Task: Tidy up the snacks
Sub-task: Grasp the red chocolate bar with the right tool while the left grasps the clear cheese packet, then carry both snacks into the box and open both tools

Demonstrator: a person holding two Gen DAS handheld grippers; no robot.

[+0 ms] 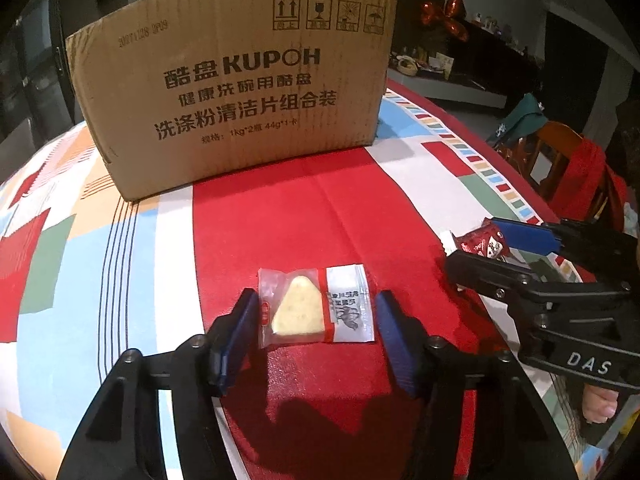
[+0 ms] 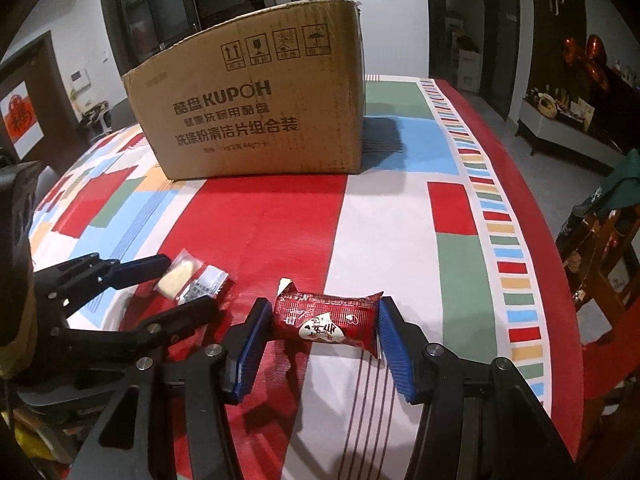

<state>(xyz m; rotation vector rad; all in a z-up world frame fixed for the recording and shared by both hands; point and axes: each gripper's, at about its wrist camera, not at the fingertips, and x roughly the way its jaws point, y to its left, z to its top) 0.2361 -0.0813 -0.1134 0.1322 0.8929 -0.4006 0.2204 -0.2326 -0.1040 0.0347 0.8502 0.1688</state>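
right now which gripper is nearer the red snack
Right. The right gripper straddles the red snack, a finger at each end. The left gripper sits off to its left, around the clear-wrapped snack.

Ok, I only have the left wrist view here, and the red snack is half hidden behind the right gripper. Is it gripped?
Observer: In the right wrist view the red snack sits between the right gripper pads, and its wrapper ends touch both.
Operator: Lifted yet?
Observer: I cannot tell. It lies low over the tablecloth, where red meets white.
Operator: Anything left of the box?
Observer: Past the cardboard box, a door bears a red paper sign.
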